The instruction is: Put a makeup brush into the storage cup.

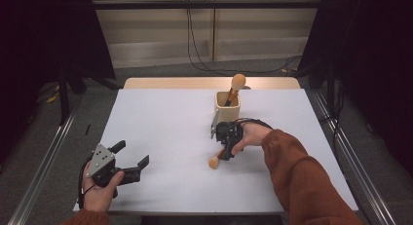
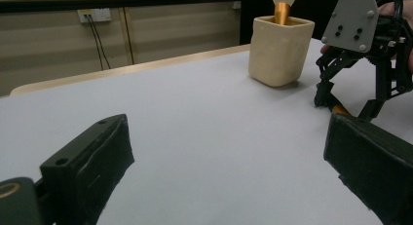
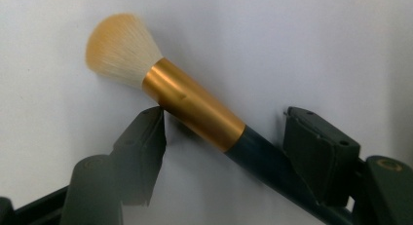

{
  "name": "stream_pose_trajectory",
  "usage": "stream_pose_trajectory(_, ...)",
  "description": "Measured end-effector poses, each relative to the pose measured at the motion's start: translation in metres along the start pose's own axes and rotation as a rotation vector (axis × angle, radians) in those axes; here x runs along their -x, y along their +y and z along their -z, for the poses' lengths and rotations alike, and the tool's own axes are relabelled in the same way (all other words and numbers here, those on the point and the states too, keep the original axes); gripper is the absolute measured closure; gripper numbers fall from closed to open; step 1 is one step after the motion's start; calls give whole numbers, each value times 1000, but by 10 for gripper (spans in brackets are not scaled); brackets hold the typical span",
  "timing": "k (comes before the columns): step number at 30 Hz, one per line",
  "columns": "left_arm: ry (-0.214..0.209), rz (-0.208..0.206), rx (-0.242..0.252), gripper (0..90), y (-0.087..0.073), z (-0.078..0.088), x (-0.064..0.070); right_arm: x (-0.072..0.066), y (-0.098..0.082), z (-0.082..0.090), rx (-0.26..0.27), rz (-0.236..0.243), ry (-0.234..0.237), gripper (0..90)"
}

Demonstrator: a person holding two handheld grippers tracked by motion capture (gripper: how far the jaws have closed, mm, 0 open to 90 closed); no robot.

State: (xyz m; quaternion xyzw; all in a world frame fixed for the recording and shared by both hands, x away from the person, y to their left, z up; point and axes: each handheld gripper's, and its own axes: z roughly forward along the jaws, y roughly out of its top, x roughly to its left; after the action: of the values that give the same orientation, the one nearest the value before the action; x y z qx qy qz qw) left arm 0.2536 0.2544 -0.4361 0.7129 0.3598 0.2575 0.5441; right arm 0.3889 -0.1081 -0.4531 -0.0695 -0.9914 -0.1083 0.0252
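A makeup brush with pale bristles, a gold ferrule and a dark handle lies flat on the white table. My right gripper points down over it, one jaw on each side; the left jaw's tip is at the ferrule and the right jaw is beside the handle, without a firm clamp that I can see. From above, the brush pokes out below the right gripper. My left gripper rests open and empty near the table's front left, also seen as.
A cream square cup stands just behind the right gripper with a second brush upright in it. In the left gripper view the cup sits left of the right gripper. Table edges lie close in front.
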Motion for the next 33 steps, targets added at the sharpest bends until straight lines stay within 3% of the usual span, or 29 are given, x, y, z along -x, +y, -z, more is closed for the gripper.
stream_pose_trajectory(8,-4,2,-3,35,0,0,0,-1,0,1,-8,11,-29,462)
stream_pose_trajectory(14,-11,-6,-9,34,0,-1,0,-5,2,2,-23,25,-23,616)
stream_pose_trajectory(22,-8,-4,-9,34,0,-2,0,-8,5,3,-47,26,-26,753)
stream_pose_trajectory(33,-10,5,-5,34,0,-1,-1,-9,5,4,-41,2,-31,755)
